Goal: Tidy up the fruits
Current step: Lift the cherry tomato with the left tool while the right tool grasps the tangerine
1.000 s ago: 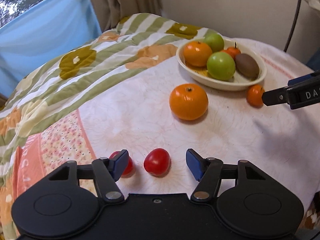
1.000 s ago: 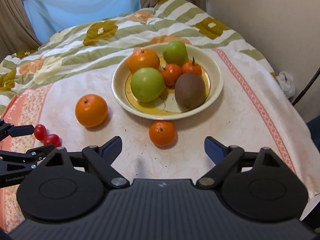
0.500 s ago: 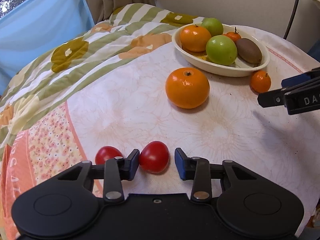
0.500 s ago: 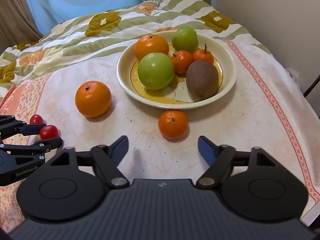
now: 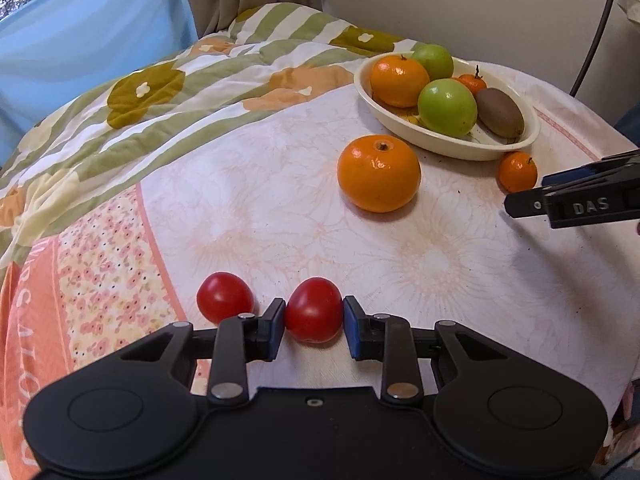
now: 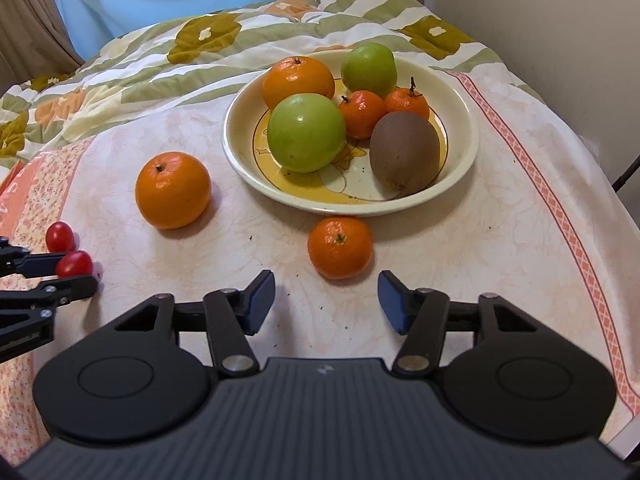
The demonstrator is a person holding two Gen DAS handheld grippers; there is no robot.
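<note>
My left gripper [image 5: 314, 322] is shut on a red cherry tomato [image 5: 313, 309] low on the cloth; it also shows in the right wrist view [image 6: 74, 264]. A second cherry tomato [image 5: 224, 297] lies just left of it. A big orange [image 5: 378, 172] and a small mandarin [image 6: 340, 247] lie on the cloth in front of the cream bowl [image 6: 464, 152], which holds an orange, two green apples, two mandarins and a kiwi. My right gripper [image 6: 326, 300] is open, its jaws just short of the small mandarin.
The table is covered by a floral cloth [image 5: 420, 264] with a striped quilt [image 5: 168, 92] behind it. A wall and a black cable [image 5: 596, 28] are at the right. Curtains and a blue sheet are at the back.
My left gripper has moved forward and closed its jaws onto the right cherry tomato. My right gripper has moved closer to the small mandarin and stays open.
</note>
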